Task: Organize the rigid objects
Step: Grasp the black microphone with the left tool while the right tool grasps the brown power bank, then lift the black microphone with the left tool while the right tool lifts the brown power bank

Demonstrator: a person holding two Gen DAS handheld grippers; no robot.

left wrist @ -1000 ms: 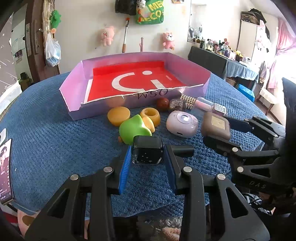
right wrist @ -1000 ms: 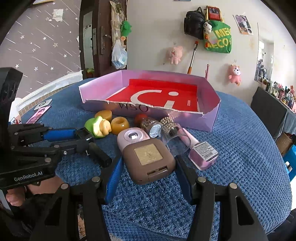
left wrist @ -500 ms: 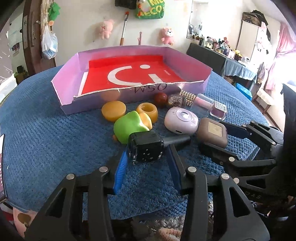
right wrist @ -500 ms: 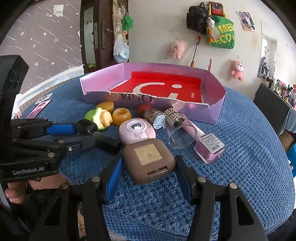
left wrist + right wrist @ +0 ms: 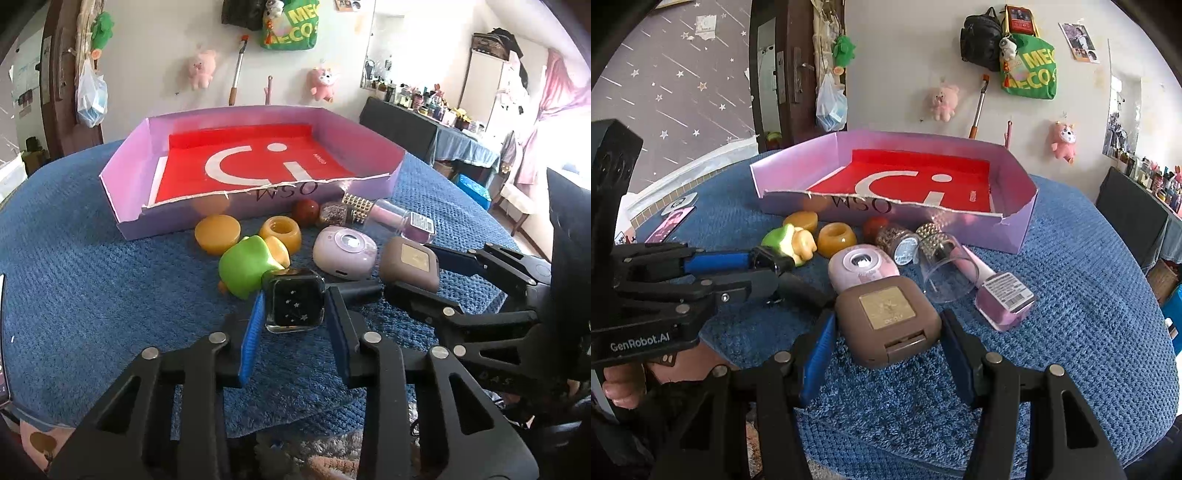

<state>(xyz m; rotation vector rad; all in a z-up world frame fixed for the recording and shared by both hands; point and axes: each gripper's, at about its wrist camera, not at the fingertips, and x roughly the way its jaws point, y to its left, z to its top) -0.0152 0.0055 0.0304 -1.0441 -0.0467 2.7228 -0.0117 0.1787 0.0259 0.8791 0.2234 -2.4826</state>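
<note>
Tipped up since a second ago: black cube (image 5: 295, 308), starred face now toward the lens. Just squeezed shut again, left claw (image 5: 294, 295) pinching that cube between its blue pads. Alongside on the right, roughly half spread, right claw (image 5: 888, 317) gripping the brown case (image 5: 886, 332) by its sides. Just beyond on the blue surface (image 5: 92, 295), crowding the way: green toy (image 5: 245, 266) right behind the cube, pink round case (image 5: 345, 251), yellow puck (image 5: 217, 232), yellow ring (image 5: 280, 232), pink bottle (image 5: 402, 221). Farther back, purple tray (image 5: 258, 206), red floor.

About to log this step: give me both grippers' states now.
Left gripper: shut on the black cube.
Right gripper: shut on the brown case.
</note>
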